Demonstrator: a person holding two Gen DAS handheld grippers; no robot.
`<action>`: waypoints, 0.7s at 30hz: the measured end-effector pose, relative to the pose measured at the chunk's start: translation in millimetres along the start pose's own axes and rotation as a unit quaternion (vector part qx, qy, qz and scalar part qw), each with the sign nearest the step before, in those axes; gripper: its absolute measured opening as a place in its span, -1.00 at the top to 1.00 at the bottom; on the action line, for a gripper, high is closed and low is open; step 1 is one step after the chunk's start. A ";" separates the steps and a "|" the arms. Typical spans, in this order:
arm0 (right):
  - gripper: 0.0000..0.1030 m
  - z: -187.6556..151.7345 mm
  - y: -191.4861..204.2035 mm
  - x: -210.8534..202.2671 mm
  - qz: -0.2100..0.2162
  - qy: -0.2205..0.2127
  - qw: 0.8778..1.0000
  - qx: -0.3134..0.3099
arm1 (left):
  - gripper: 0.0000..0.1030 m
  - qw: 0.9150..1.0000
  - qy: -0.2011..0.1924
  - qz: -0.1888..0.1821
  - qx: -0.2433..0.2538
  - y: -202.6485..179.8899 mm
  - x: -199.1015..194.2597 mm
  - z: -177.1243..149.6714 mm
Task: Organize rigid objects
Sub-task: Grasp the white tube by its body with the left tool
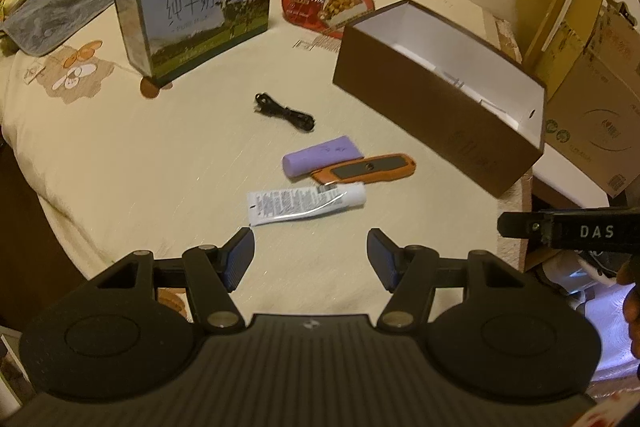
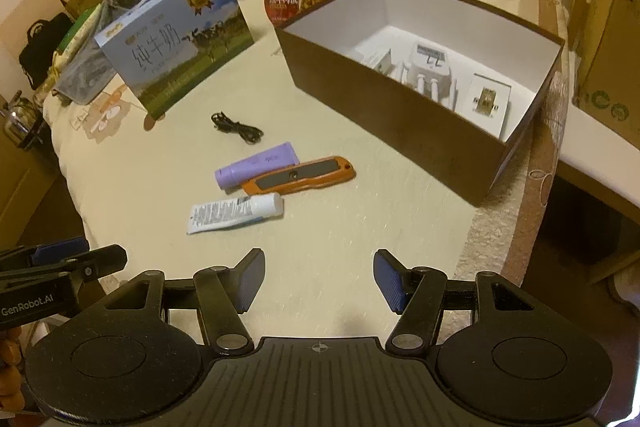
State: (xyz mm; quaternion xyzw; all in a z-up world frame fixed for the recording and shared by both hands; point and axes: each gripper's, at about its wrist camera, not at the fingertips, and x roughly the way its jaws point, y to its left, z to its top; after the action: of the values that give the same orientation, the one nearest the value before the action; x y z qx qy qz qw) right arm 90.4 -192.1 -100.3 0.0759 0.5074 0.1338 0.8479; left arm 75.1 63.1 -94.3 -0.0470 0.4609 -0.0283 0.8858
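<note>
Left view: my left gripper (image 1: 310, 259) has its fingers spread wide, nothing between the blue pads (image 1: 240, 259). White tube (image 1: 306, 206) lies just past the fingertips at centre frame, long axis roughly left-right, cap at its right end, crimped end at left, so broadside to the jaw gap. Behind it, the orange utility knife (image 1: 366, 169) and purple tube (image 1: 322, 157), touching each other, both angled up to the right. Black cable (image 1: 285, 113) further up, apart from them. Brown box (image 1: 440, 115), open top, at right of frame. Right gripper's body pokes in at the right edge, marked "DAS".

Right view: right gripper (image 2: 319, 281) also released and empty. The same three items sit upper left of the fingertips, well apart from them; box at upper right already holds white items, including what looks like a plug. Left gripper at lower left edge, marked "GenRobot.AI".

My call: left is nearer the white tube, and I'd take it first.

Readable print: blue milk carton (image 1: 192, 7) reads "纯牛奶"; red food pack (image 1: 316, 1) has Chinese text too blurred to read fully. Tube print is illegible.
</note>
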 end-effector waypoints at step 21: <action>-0.11 7.3 -35.7 90.1 -0.017 0.056 0.997 0.041 | -0.13 0.997 0.044 -0.010 0.064 5.5 98.3 -0.8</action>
State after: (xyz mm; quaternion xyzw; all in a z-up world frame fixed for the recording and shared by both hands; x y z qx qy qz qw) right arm 142.7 -198.7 -182.0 0.0942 0.5601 0.1021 0.8167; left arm 130.9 59.4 -175.4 0.0069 0.4962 -0.0687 0.8654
